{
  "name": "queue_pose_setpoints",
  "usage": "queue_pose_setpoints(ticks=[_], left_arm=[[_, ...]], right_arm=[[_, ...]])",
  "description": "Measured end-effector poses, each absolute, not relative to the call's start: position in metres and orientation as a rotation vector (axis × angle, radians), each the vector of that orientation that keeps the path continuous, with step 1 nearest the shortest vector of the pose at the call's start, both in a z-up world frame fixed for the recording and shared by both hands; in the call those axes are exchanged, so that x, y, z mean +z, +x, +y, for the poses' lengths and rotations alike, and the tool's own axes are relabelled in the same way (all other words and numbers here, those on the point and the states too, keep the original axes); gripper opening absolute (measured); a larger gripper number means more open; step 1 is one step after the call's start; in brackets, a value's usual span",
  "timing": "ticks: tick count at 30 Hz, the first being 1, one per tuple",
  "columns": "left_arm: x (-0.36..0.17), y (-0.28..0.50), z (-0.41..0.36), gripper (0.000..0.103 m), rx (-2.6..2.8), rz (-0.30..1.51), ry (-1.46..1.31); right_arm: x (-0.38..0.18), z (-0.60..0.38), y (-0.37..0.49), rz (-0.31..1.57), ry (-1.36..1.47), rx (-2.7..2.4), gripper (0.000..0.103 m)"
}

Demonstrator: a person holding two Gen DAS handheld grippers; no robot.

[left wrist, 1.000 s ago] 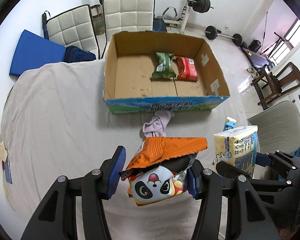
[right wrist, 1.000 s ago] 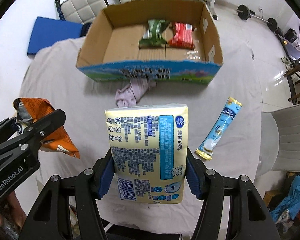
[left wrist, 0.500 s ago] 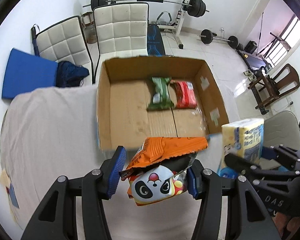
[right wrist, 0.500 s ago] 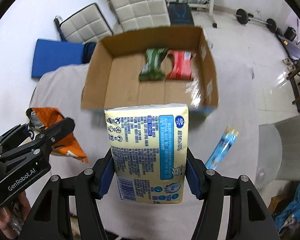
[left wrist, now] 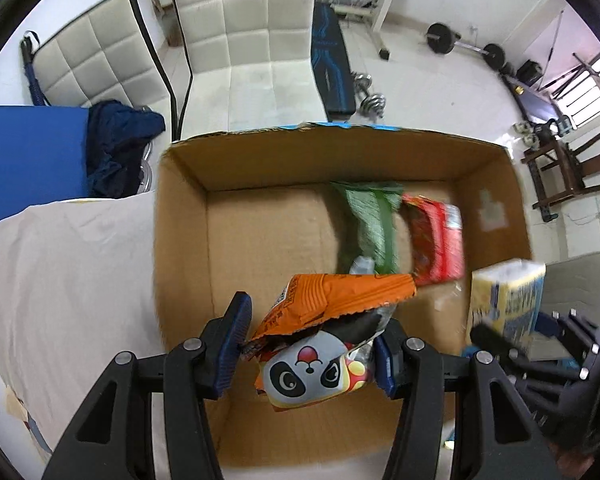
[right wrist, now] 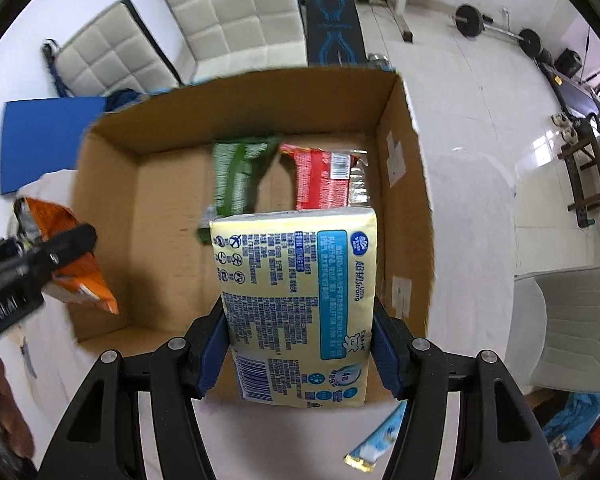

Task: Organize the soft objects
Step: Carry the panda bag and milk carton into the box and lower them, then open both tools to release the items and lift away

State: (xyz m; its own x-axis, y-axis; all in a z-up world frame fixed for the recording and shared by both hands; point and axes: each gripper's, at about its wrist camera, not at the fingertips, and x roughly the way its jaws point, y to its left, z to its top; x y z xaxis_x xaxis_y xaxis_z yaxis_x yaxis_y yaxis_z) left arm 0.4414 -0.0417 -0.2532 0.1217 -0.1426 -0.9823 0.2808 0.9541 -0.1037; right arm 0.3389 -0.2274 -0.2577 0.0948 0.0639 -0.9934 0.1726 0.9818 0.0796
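My left gripper (left wrist: 308,344) is shut on an orange snack bag with a panda face (left wrist: 320,344) and holds it above the open cardboard box (left wrist: 180,240). My right gripper (right wrist: 296,344) is shut on a yellow tissue pack (right wrist: 300,304), held over the box's near right part (right wrist: 404,200). A green packet (left wrist: 368,224) and a red packet (left wrist: 436,236) lie on the box floor at the far right. The tissue pack also shows in the left wrist view (left wrist: 504,300), and the orange bag in the right wrist view (right wrist: 72,264).
The box stands on a table with a white cloth (left wrist: 68,280). Two white padded chairs (left wrist: 244,40) stand behind it, with a blue mat (left wrist: 28,160) at left. A blue-and-white sachet (right wrist: 384,436) lies on the cloth near my right gripper. A grey chair (right wrist: 572,328) is at right.
Both grippers have moved forward from over the cloth to over the box, each still holding its item. The pink cloth in front of the box has passed out of view.
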Motion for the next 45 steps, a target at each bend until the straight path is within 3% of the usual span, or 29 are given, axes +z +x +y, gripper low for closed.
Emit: queue_pose_setpoints(ticks=[9, 19, 21, 25, 28, 30, 34, 37, 45], left_arm=[[-0.307, 0.485, -0.061, 0.052, -0.312, 1.492, 0.197], [-0.328, 0.509, -0.057, 0.061, -0.287, 1.575, 0.136], [-0.325, 0.51, -0.055, 0.063, -0.281, 1.575, 0.124], [-0.316, 0.511, -0.053, 0.078, -0.275, 1.548, 0.121], [-0.309, 0.511, -0.052, 0.083, -0.274, 1.537, 0.119], [-0.304, 0.51, -0.051, 0.093, -0.27, 1.526, 0.125], [-0.291, 0.501, -0.044, 0.094, -0.256, 1.487, 0.116], [-0.279, 0.484, -0.038, 0.094, -0.246, 1.445, 0.101], [-0.252, 0.415, -0.022, 0.094, -0.228, 1.356, 0.043]], right_arm=[[-0.331, -0.226, 0.351, 1.611, 0.195, -0.097, 0.065], [-0.36, -0.227, 0.354, 1.675, 0.227, -0.087, 0.066], [-0.356, -0.225, 0.355, 1.662, 0.227, -0.093, 0.068], [-0.349, -0.22, 0.358, 1.647, 0.226, -0.095, 0.074], [-0.345, -0.216, 0.361, 1.635, 0.226, -0.101, 0.077], [-0.342, -0.214, 0.362, 1.623, 0.236, -0.099, 0.087], [-0.332, -0.208, 0.363, 1.598, 0.238, -0.106, 0.092], [-0.322, -0.205, 0.357, 1.56, 0.239, -0.121, 0.103], [-0.285, -0.203, 0.343, 1.471, 0.203, -0.143, 0.103]])
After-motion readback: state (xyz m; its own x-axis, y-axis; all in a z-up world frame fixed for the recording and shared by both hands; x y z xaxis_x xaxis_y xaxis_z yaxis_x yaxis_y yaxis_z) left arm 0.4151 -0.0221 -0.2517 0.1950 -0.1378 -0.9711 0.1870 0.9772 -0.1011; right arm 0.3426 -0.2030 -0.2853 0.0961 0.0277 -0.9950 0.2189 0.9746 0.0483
